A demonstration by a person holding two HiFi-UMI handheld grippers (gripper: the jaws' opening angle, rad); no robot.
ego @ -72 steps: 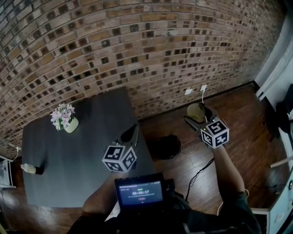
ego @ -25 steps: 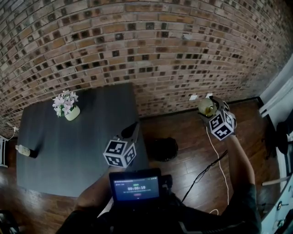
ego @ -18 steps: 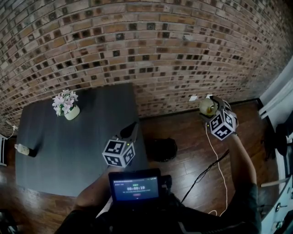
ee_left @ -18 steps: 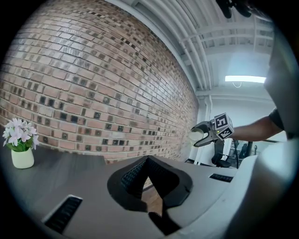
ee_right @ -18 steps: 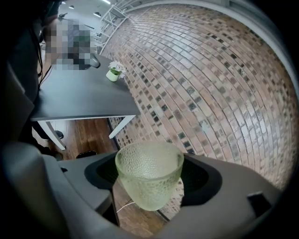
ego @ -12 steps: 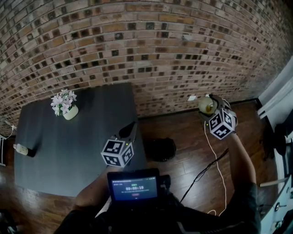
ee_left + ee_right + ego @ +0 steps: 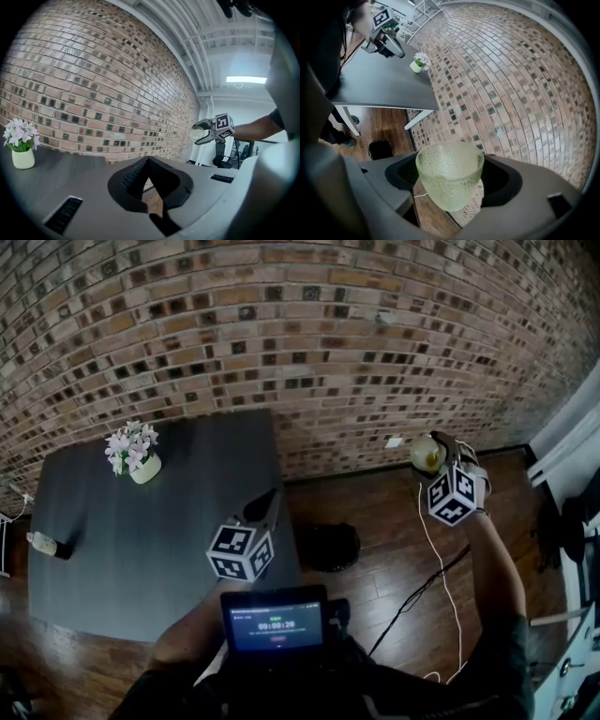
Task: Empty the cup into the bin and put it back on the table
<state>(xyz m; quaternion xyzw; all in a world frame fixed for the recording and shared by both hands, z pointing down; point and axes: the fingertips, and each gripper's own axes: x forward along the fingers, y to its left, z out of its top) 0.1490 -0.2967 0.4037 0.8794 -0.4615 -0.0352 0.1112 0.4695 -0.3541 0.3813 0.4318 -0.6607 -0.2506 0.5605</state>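
A pale green dimpled glass cup sits between the jaws of my right gripper, which is shut on it. It hangs in the air over the wooden floor near the brick wall, to the right of the black bin. The cup looks empty inside. My left gripper hovers over the right edge of the dark table. Its jaws meet at the tips with nothing between them. From the left gripper view, the right gripper and the cup show far off to the right.
A small vase of pink flowers stands at the table's back left, and a small bottle lies at its left edge. A white cable runs across the floor from a wall socket. The bin stands beside the table leg.
Since the earliest frame my right gripper has carried the cup further right and toward the wall, away from the bin. Over the last second it barely moves. The left gripper stays put.
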